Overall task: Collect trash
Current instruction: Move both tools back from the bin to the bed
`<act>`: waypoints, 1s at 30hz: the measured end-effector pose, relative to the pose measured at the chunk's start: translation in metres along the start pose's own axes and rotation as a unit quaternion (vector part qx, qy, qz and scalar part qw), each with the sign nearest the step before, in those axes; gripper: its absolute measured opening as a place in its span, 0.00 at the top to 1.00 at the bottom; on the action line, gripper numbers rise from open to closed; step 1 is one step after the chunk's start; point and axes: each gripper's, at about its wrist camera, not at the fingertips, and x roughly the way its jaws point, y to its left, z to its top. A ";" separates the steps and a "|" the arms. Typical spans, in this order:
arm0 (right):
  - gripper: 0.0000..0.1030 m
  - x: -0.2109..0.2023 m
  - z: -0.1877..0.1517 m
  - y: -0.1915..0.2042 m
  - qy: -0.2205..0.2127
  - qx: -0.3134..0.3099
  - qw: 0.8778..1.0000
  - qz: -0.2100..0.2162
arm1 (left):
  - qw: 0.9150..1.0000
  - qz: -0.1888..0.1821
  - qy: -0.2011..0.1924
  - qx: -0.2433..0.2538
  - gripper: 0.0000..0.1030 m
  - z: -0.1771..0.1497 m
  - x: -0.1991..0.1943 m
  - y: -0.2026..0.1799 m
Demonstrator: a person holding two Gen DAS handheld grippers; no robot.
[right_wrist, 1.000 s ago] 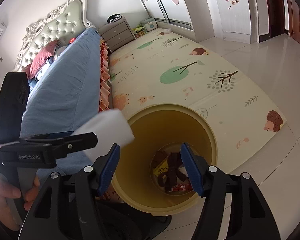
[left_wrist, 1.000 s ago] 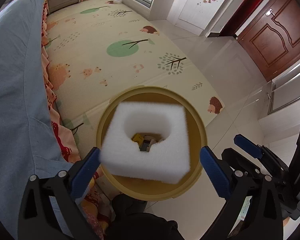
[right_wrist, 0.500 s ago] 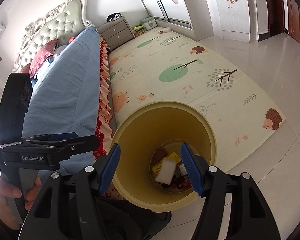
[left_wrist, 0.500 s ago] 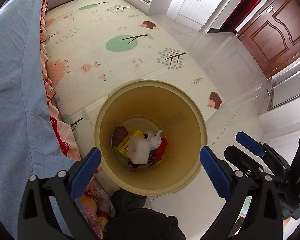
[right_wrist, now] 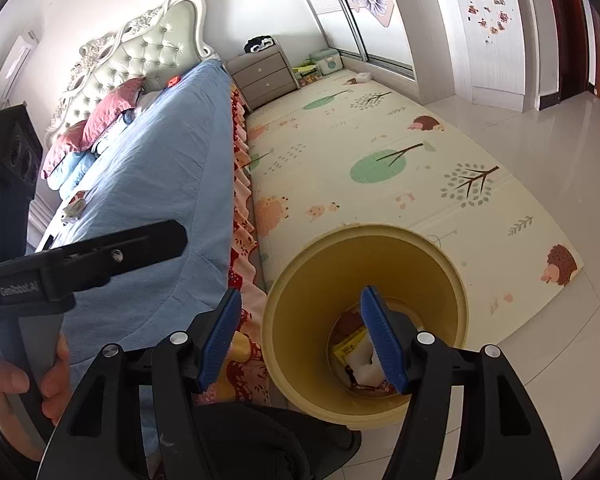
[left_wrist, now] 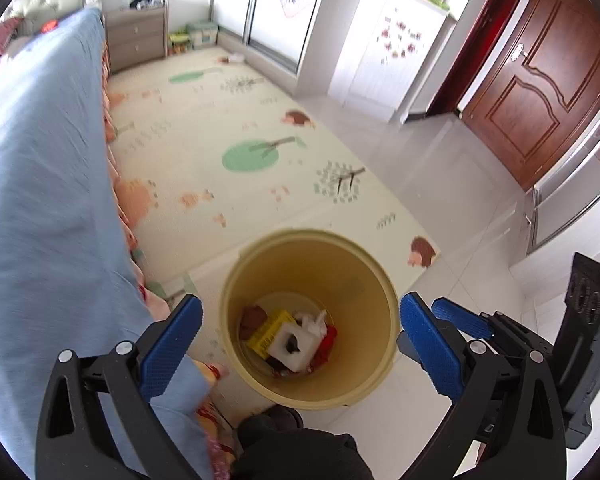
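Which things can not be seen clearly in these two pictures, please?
- Trash under the white foam block: covered by it, left wrist view.
- Bin contents: right gripper finger hides part, right wrist view.
- Small items on the bed: too small, right wrist view.

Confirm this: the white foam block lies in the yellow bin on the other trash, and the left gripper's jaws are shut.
Not quite. The white foam block does lie in the yellow bin on the other trash, but the left wrist view shows the left gripper with jaws wide open and empty.
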 end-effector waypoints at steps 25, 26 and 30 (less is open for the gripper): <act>0.35 0.032 0.029 0.308 -0.007 -0.202 0.967 0.158 | 0.942 0.261 -0.171 -0.122 0.04 -0.081 -0.238 0.238; 0.35 0.034 0.028 0.318 -0.004 -0.206 0.965 0.162 | 0.939 0.267 -0.174 -0.128 0.04 -0.085 -0.243 0.245; 0.35 0.045 0.030 0.348 0.000 -0.215 0.962 0.168 | 0.929 0.281 -0.183 -0.155 0.04 -0.100 -0.261 0.275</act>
